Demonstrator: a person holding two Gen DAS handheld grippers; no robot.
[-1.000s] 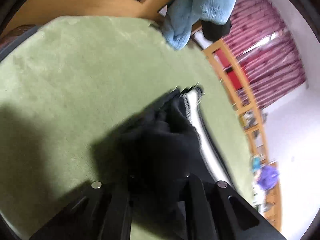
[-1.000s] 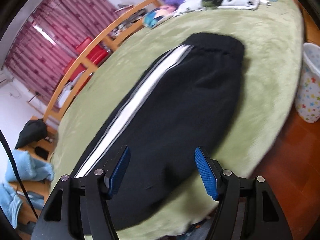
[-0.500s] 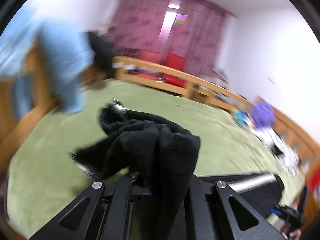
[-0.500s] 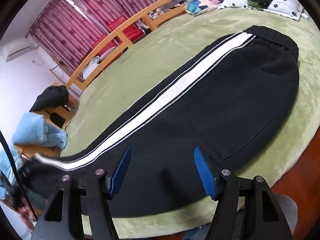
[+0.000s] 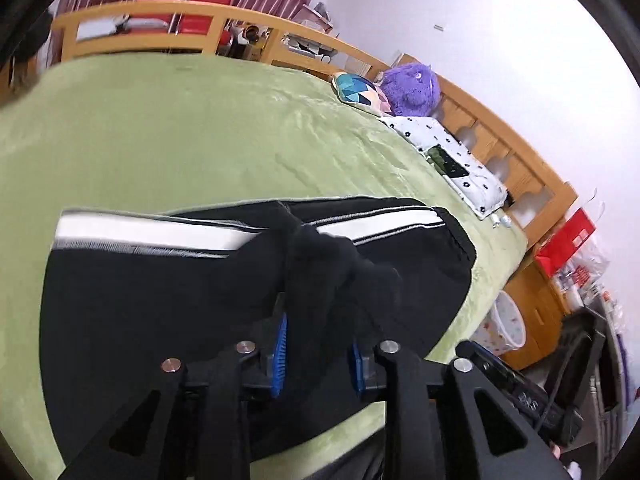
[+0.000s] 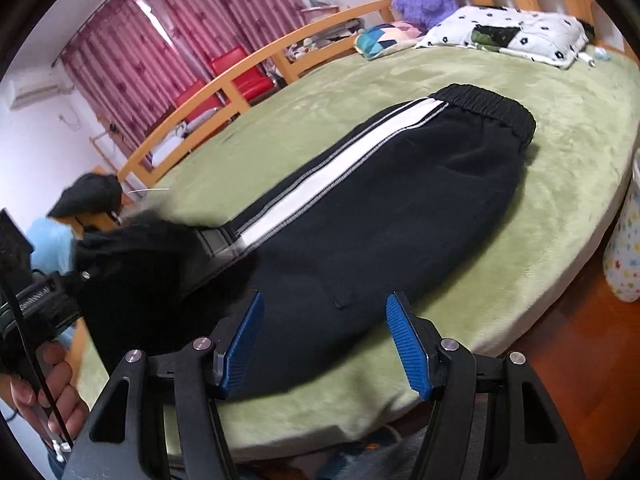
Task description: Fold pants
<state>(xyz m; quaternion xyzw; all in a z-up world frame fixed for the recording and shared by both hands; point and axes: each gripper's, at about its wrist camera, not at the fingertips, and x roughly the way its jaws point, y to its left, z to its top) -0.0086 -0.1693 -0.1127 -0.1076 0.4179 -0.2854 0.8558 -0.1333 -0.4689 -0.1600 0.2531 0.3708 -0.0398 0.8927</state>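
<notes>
I am watching my left gripper (image 5: 318, 346) opening its jaws, with a bunched fold of the black pants (image 5: 160, 300) still lying between the blue pads (image 5: 280, 350). The pants are stretching across the green blanket (image 5: 180, 128), white stripe running toward three o'clock, a purple plush toy (image 5: 412, 88) sitting at one o'clock.

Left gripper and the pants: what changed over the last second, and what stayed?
The left gripper carried the pant legs from the bed's foot over toward the waistband; its jaws are now opening, cloth between them. The right gripper stayed open above the pants.
</notes>
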